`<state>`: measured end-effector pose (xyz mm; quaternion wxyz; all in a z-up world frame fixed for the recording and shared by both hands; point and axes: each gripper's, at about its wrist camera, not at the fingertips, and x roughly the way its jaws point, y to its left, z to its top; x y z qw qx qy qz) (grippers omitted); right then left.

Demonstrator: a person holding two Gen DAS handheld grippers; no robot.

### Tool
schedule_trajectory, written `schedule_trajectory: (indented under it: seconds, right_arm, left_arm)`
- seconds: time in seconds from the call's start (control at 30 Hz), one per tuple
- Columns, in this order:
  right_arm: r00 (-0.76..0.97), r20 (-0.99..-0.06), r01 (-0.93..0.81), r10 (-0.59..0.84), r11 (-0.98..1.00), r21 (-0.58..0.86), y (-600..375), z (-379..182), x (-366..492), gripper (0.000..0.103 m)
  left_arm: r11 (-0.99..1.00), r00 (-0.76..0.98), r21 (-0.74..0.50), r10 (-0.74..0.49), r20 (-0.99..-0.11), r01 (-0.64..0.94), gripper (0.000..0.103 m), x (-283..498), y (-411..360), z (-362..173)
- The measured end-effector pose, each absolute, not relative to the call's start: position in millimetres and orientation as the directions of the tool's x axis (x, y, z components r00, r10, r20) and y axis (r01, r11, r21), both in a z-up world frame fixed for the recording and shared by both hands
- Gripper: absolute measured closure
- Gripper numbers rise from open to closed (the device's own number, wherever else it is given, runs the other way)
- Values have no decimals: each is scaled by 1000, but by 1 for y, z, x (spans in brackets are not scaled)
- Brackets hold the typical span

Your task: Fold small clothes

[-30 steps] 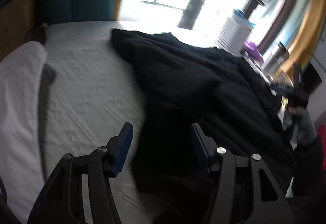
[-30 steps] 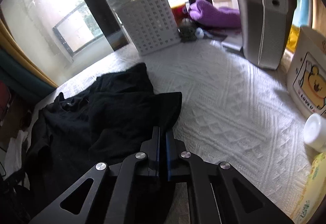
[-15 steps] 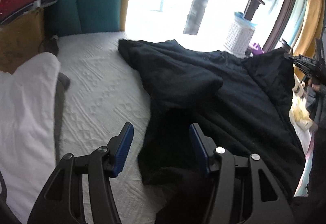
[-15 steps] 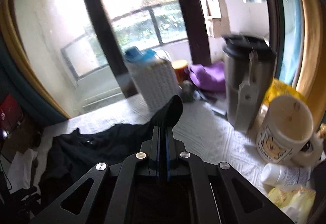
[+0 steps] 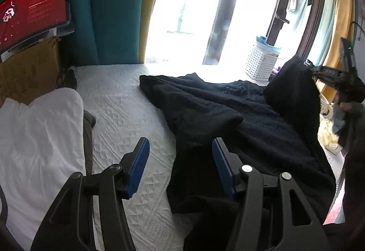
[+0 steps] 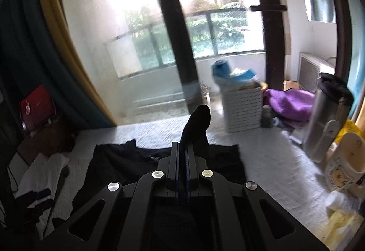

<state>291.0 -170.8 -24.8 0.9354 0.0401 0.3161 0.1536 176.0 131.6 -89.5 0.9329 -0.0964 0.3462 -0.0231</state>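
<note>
Right gripper (image 6: pixel 182 150) clenches black garment's (image 6: pixel 127 166) corner, tip pointing up; left gripper (image 5: pixel 180 168) gapes empty.

One black garment (image 5: pixel 228 114) (one basket (image 5: pixel 260 66))

Black garment (image 5: pixel 239 114) spread rumpled on white bed, one corner (image 6: pixel 198 121) lifted upright, pinched in right tongs (image 6: pixel 182 155)

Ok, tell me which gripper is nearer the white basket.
Right. The right gripper holds a corner of the black garment raised, just short of the basket; the left gripper hangs back over the garment's near edge.
</note>
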Motion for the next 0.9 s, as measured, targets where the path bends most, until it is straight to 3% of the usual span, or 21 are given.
schedule_trajectory:
  seconds: [0.3,0.5,0.53,0.6,0.63,0.77,0.9]
  right_arm:
    - [559,-735,-367,384,909,197,-106,-91,304,98]
    - [556,-729,-389,399,900,197,-116,-86,293,95]
    - [568,-723,-378,393,905,195,-125,-82,294,91]
    - [594,-714,-366,370,915,170,-139,-77,298,53]
    - [603,-714,-361,356,920,154,-145,-76,302,0]
    - [632,-730,-316,260,947,64,-170,-91,322,0]
    - [621,-756,-263,207,964,49,-198,-107,354,0]
  left_arm:
    - [988,752,-156,-95,-652,-11,46,178,138,-86]
    - [994,747,-108,-76,-661,5,46,196,137,-82]
    - [995,747,-101,-75,-661,10,46,199,137,-81]
    - [996,746,-87,-71,-662,17,46,207,137,-79]
    - [996,749,-84,-70,-659,20,45,212,137,-78]
    - [994,758,-107,-79,-647,13,33,235,140,-78]
    - [988,745,-152,-116,-657,20,33,265,144,-83]
